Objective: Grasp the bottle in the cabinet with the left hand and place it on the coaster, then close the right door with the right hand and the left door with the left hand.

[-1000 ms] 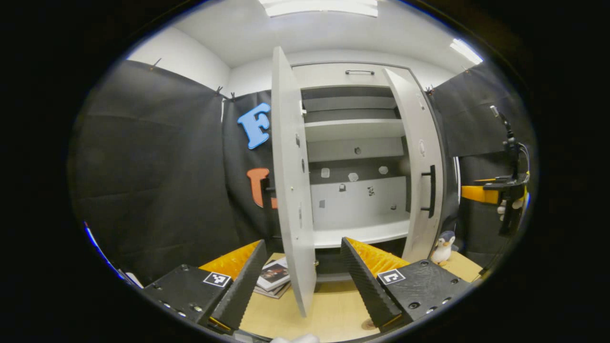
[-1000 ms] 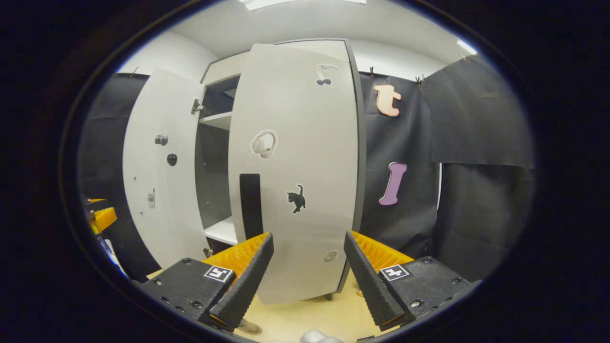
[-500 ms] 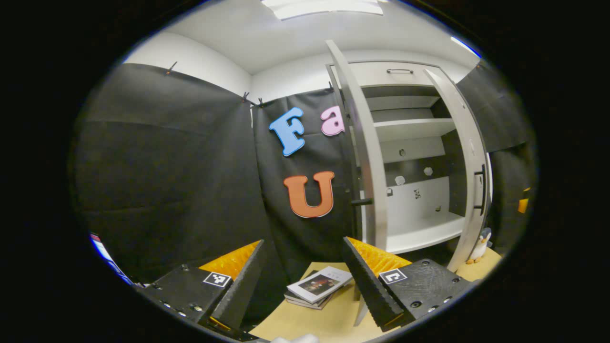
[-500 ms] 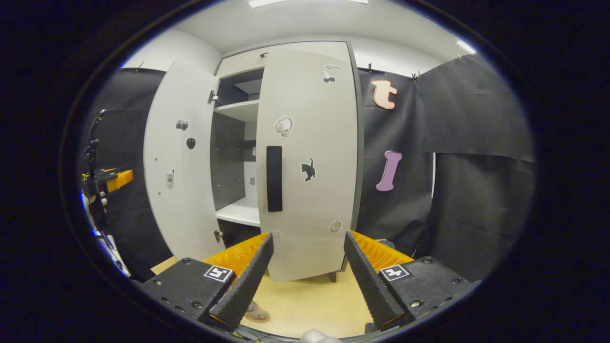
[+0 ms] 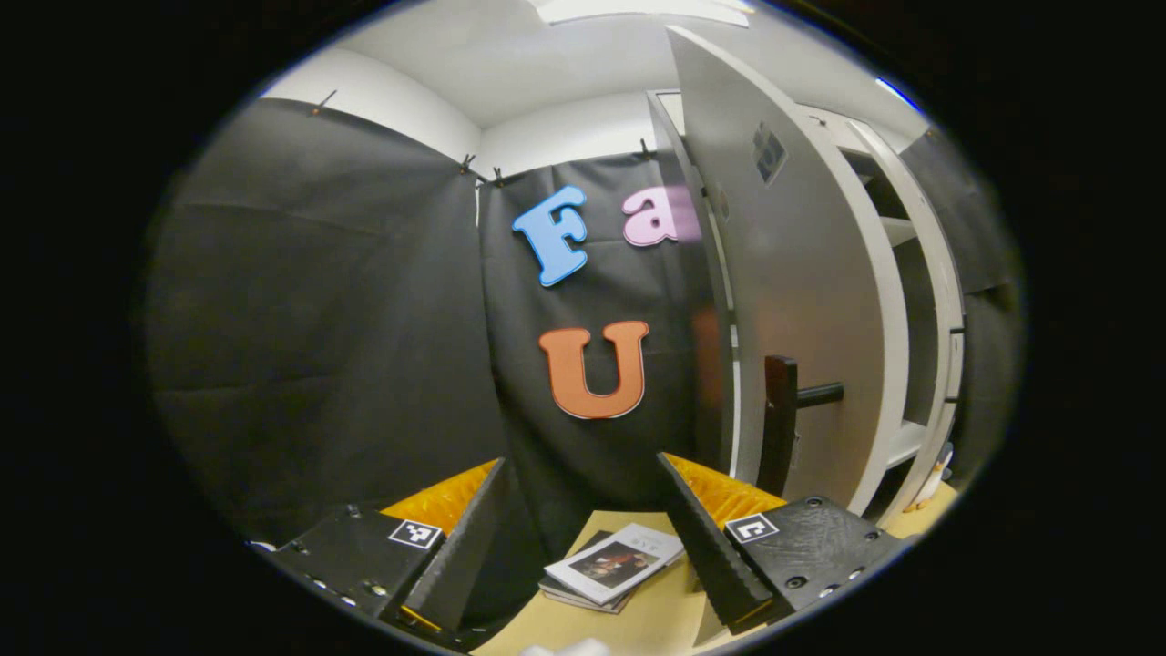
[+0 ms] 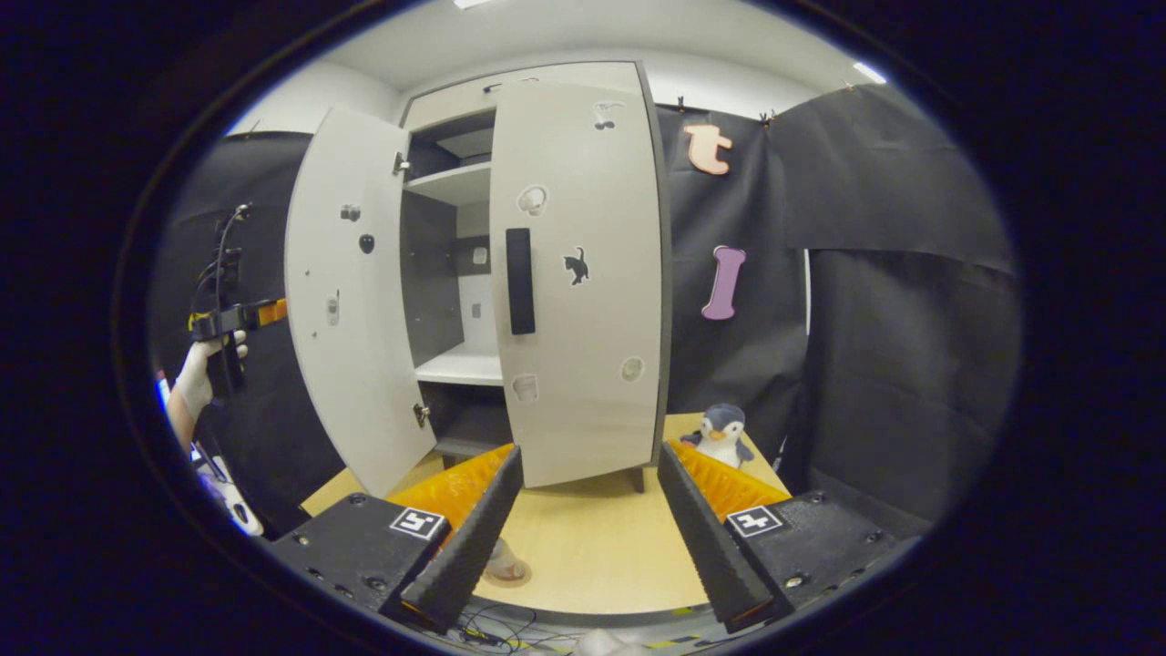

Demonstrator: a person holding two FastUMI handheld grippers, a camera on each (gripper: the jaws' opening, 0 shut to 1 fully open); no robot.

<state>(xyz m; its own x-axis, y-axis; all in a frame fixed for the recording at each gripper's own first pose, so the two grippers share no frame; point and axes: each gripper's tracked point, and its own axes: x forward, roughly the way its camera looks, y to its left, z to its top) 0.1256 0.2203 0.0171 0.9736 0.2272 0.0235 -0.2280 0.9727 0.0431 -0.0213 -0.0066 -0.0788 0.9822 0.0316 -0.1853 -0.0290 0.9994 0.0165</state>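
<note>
Right gripper (image 6: 583,538): fingers spread wide, nothing between them, held above the near edge of the bench (image 6: 592,556).
Coaster (image 6: 504,570): on the bench at 7 o'clock in the right gripper view, just beside the left finger; something pale stands on it, mostly hidden, so whether it is the bottle cannot be told.
Penguin (image 6: 722,434): plush toy, upright on the bench at 4 o'clock, near the cabinet's right foot.
Right door (image 6: 576,273): closed or very nearly so; dark handle (image 6: 519,281) along its left edge.
Left door (image 6: 351,301): swung open to 9 o'clock; lower shelf (image 6: 463,366) visible bare in the gap.
Left gripper (image 6: 239,319): seen far off at 9 o'clock behind the left door, held in a gloved hand (image 6: 202,364).

Left gripper (image 5: 578,538), own view: fingers spread wide, empty.
Books (image 5: 610,565): small stack flat on the bench, between the fingers, close by.
Left door (image 5: 802,301): outer face at 3 o'clock, beyond the right finger, its dark handle (image 5: 782,424) apart from that finger.
</note>
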